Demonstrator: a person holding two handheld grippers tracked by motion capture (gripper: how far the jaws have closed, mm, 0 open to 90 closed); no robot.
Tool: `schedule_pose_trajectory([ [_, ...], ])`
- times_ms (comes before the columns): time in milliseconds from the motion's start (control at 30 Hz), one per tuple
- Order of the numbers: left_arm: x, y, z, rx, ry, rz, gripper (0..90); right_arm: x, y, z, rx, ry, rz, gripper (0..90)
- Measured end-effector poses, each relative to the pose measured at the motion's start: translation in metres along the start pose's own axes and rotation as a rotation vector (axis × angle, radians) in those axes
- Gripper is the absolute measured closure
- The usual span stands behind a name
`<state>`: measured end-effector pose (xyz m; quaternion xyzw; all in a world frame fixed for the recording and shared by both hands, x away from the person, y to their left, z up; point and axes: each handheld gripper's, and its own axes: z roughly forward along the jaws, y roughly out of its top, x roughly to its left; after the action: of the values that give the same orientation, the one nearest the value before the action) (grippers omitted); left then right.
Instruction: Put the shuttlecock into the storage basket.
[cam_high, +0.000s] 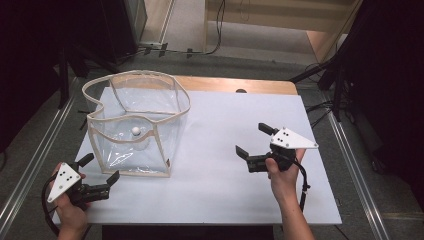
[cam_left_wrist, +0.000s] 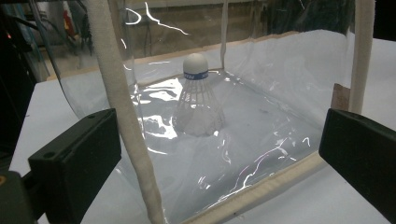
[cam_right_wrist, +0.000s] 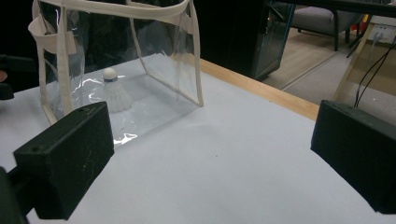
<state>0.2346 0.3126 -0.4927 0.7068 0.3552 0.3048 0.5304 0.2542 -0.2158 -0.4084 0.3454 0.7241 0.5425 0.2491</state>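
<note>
The left gripper (cam_high: 101, 168) is held with its jaws spread wide and empty, just beside the near wall of the bag (cam_high: 135, 125), at the desk's front left. In the left gripper view a cream-trimmed corner edge (cam_left_wrist: 128, 121) of the bag is seen between the jaws, nearer the left one, though contact with either jaw cannot be made out. The right gripper (cam_high: 254, 140) is likewise held open and empty, well apart from the bag, over the bare right half of the desk (cam_high: 225, 170).

No readable writing is found. A blue band is seen around the white cork of the shuttlecock (cam_left_wrist: 198, 95); marks on it are too small to be read. Black dots are seen on the grey plates atop both grippers, but no lettering.

The bag is of clear plastic with cream fabric edging and stands open-topped at the desk's left, toward the back. One shuttlecock is held inside it, standing on its skirt with the cork up, on the bag's floor. The shuttlecock is blurred by glare and creases in the plastic. In the right gripper view the bag's top and left side are cut off by the frame, and the shuttlecock (cam_right_wrist: 113, 91) is seen through the wall.

A wooden strip (cam_high: 235, 85) is left uncovered at the desk's far edge.
</note>
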Motion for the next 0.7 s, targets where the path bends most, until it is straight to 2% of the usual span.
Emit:
schedule_pose_trajectory([
  [300,0.000,0.000,-0.001,-0.002,0.002,-0.008,0.0,-0.008,-0.009,-0.011,-0.003,-0.014,0.006,0.0],
  [700,0.001,0.000,-0.001,-0.003,0.007,-0.013,0.0,-0.020,-0.034,-0.025,-0.009,-0.035,0.027,0.0],
])
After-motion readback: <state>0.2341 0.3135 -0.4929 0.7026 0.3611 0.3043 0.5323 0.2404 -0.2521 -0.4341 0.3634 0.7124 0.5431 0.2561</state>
